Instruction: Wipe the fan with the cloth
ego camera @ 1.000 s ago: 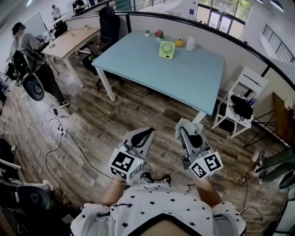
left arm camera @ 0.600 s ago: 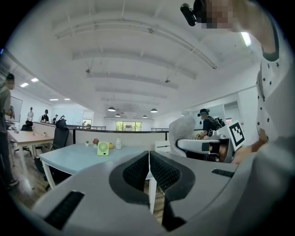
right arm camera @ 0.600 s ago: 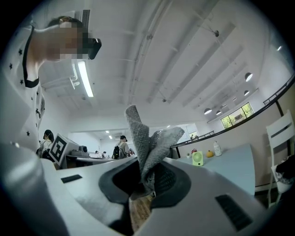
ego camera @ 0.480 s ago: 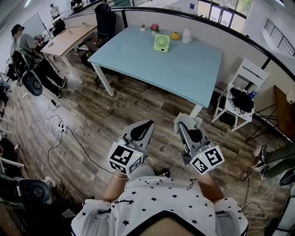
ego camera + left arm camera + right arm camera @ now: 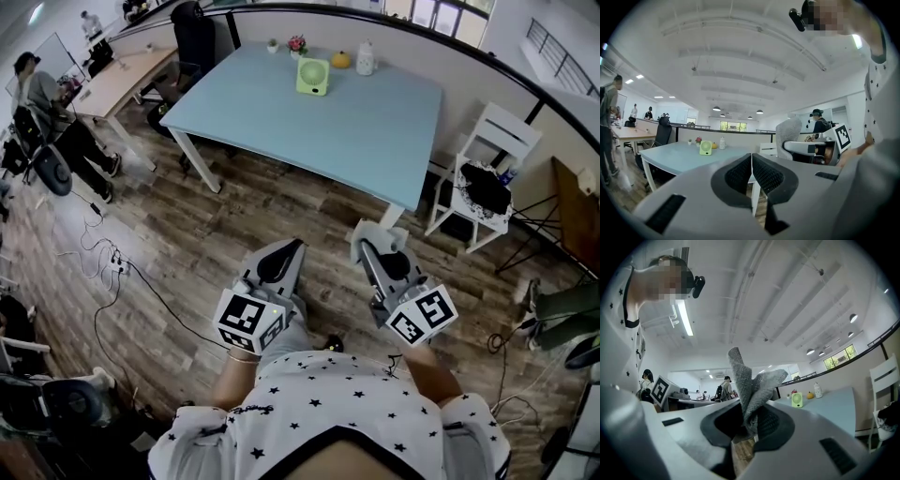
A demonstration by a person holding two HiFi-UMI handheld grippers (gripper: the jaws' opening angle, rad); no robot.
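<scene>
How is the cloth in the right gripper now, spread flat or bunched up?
Bunched up. The grey cloth is pinched between the jaws of the right gripper, and its crumpled folds stick up above them.

Left gripper [image 5: 751, 161] facing a tabletop, its jaws pressing together.
The dark ribbed pads [image 5: 739, 174] are meeting at lower centre of the frame. Beyond them, at middle left, a green fan [image 5: 706, 148] is standing on the light blue tabletop [image 5: 670, 157]. At middle right, the right gripper [image 5: 797, 147] is carrying a grey cloth [image 5: 789, 130].
</scene>
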